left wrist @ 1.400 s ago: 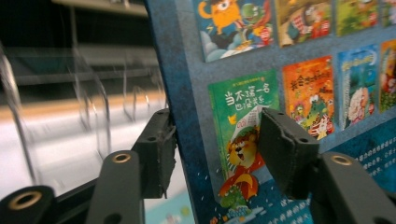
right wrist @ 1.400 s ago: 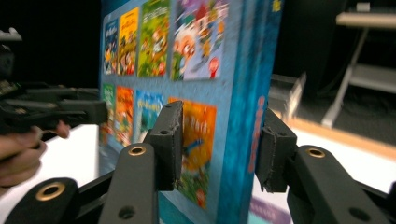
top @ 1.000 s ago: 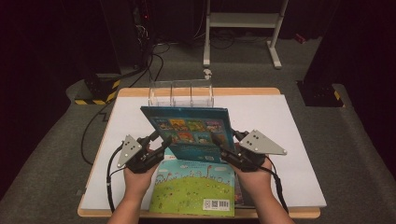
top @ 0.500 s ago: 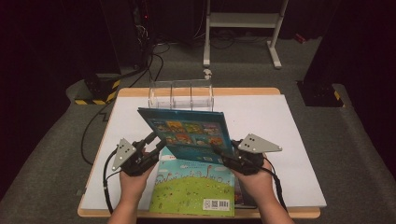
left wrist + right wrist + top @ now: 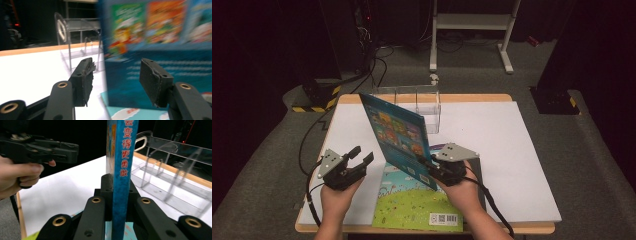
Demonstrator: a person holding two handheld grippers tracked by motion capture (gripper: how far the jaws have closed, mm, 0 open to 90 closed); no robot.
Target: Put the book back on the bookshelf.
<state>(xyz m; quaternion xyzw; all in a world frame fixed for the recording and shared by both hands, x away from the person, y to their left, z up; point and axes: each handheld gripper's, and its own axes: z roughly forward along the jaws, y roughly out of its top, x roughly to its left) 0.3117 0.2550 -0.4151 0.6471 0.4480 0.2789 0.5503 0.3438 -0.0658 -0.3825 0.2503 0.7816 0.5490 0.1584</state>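
book [image 5: 398, 136]: tilted upright over the table, before the rack [image 5: 422, 102] | right gripper [image 5: 433, 167]: you clamp its lower edge, jaws just closing on it | left gripper [image 5: 360, 156]: half open, empty, jaws just widening | handling: thin, stiff, light, glossy; grip near the spine

rack: i see a clear acrylic divider rack [image 5: 414, 102] at the table's far edge
second book: green picture book [image 5: 419, 200] flat on the white table [image 5: 512, 150]

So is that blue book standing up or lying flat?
Standing up, tilted. The blue book is raised on edge above the table, clamped at its spine by the right gripper; another book lies flat below it.
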